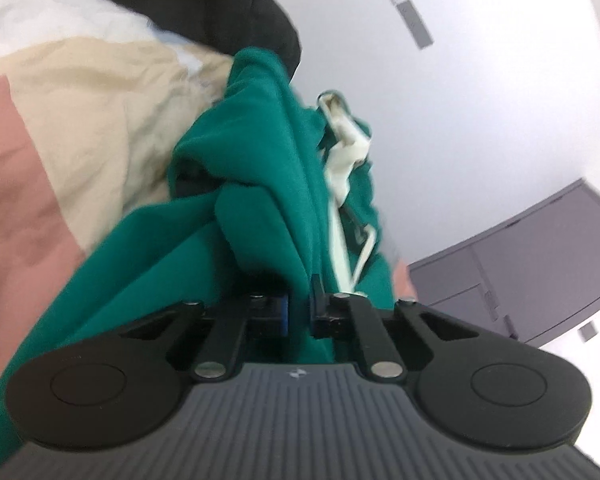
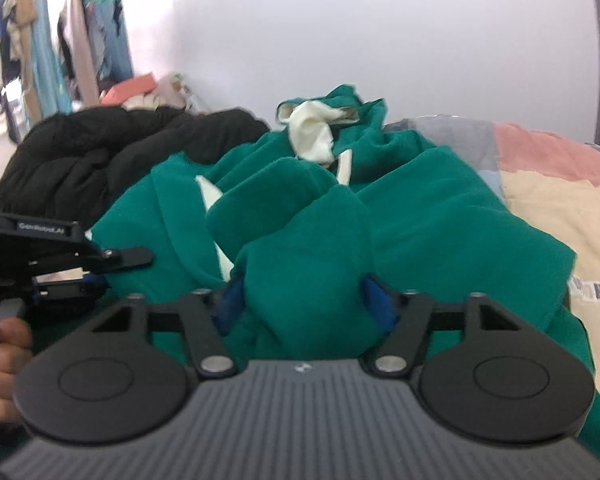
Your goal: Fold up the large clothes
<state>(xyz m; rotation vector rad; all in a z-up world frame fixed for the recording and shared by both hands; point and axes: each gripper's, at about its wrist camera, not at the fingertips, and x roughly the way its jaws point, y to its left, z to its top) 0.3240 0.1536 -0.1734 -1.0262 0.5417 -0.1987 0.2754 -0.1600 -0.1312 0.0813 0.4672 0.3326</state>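
Bed (image 2: 560,208) carries green garment (image 2: 420,216); black jacket (image 2: 100,152) left of it. Left claw (image 1: 300,304) pinches green fabric; right claw (image 2: 304,300) half-closed around a fold.

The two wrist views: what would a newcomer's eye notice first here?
First, the crumpled green fleece garment with cream lining, heaped in the middle of the patchwork pink and beige bedcover. The left claw is shut on a fold of it, and green cloth bulges between the right claw's blue pads. A black padded jacket lies behind it on the left.
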